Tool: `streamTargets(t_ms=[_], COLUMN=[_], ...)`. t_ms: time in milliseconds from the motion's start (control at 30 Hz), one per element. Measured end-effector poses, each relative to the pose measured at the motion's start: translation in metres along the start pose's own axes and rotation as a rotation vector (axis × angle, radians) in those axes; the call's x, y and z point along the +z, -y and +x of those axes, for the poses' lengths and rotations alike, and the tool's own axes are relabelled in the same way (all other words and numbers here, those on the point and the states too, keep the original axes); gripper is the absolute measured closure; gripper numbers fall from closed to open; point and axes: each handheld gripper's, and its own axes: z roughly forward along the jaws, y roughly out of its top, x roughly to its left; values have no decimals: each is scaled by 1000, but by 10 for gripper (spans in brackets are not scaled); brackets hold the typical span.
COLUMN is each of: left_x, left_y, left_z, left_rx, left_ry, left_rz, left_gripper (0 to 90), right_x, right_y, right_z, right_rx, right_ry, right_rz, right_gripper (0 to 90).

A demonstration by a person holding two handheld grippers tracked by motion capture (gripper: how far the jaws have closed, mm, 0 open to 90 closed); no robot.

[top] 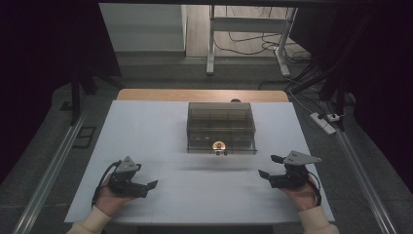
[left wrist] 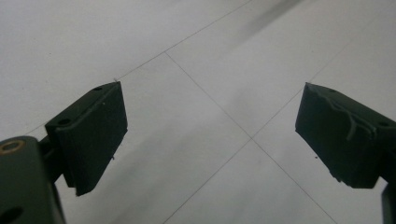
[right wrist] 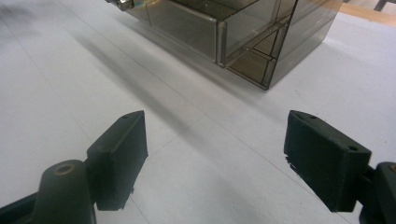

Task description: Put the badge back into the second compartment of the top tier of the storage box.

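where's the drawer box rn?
In the high view the smoky clear drawer box sits mid-table toward the far edge, centred between and beyond the left gripper and right gripper; in the right gripper view it lies ahead, upper right.

We see a white table top (top: 146, 146) crossed by thin seam lines (left wrist: 210, 103), and a wooden strip (top: 156, 95) showing along its far edge. Beyond it, on the grey floor (top: 160, 73), we find a white metal frame (top: 211, 48) with dark cables (top: 243, 48) looping near its legs. A white power strip (top: 323, 123) lies on the floor just beside the table's far right corner. Metal rails run along the floor on the left (top: 48, 180) and on the right (top: 363, 170). Dark curtains (top: 39, 73) hang at both sides.
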Motion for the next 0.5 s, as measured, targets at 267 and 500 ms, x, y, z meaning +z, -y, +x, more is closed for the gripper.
streamTargets(t_ms=[267, 500], left_x=[0, 1], left_y=[0, 0], left_z=[0, 0], left_rx=[3, 1], left_ry=[-1, -1], left_rz=[1, 3], left_gripper=[94, 91], right_x=[3, 4], right_y=[-1, -2], right_z=[2, 5], right_rx=[-18, -48], right_ry=[-2, 6], right_rz=[8, 29], right_gripper=[208, 202])
